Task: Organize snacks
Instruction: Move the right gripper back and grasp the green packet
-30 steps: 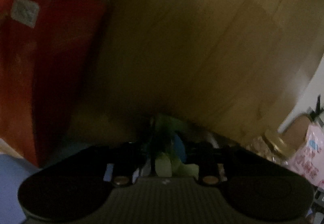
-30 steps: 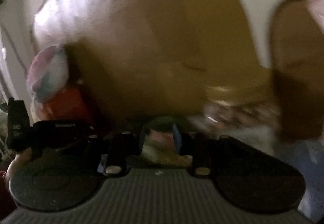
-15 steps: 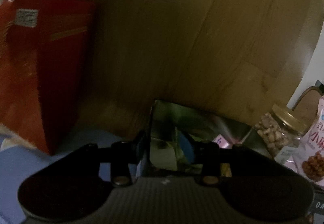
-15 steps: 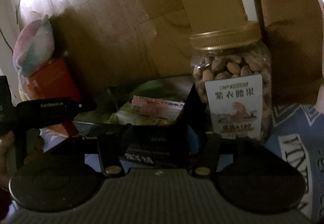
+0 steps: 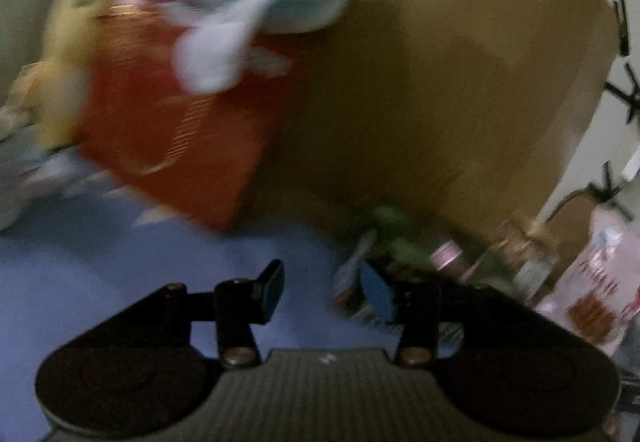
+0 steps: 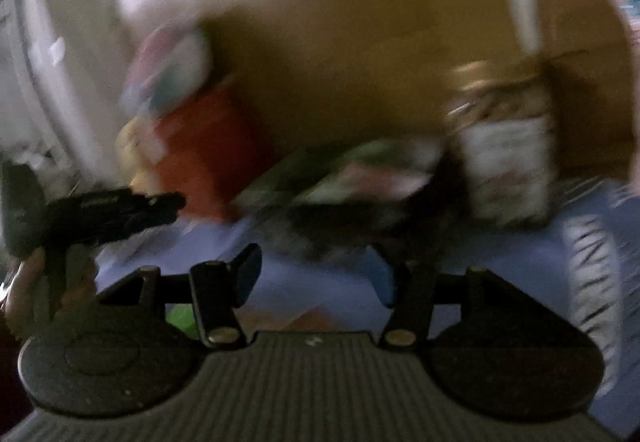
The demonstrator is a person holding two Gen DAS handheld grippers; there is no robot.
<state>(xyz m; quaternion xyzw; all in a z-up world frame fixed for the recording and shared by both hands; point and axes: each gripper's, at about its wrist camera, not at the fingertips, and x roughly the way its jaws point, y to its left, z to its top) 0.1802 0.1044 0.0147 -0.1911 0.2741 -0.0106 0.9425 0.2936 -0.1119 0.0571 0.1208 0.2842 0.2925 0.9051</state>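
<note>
Both claws are standing empty over the blue cloth. The left gripper is opening, the green snack bag lying just ahead to its right. The right gripper is released, the bag lying beyond it, beside the nut jar.

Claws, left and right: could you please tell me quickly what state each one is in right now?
Left claw: opening, nothing between its fingers.
Right claw: open, holding nothing.
</note>
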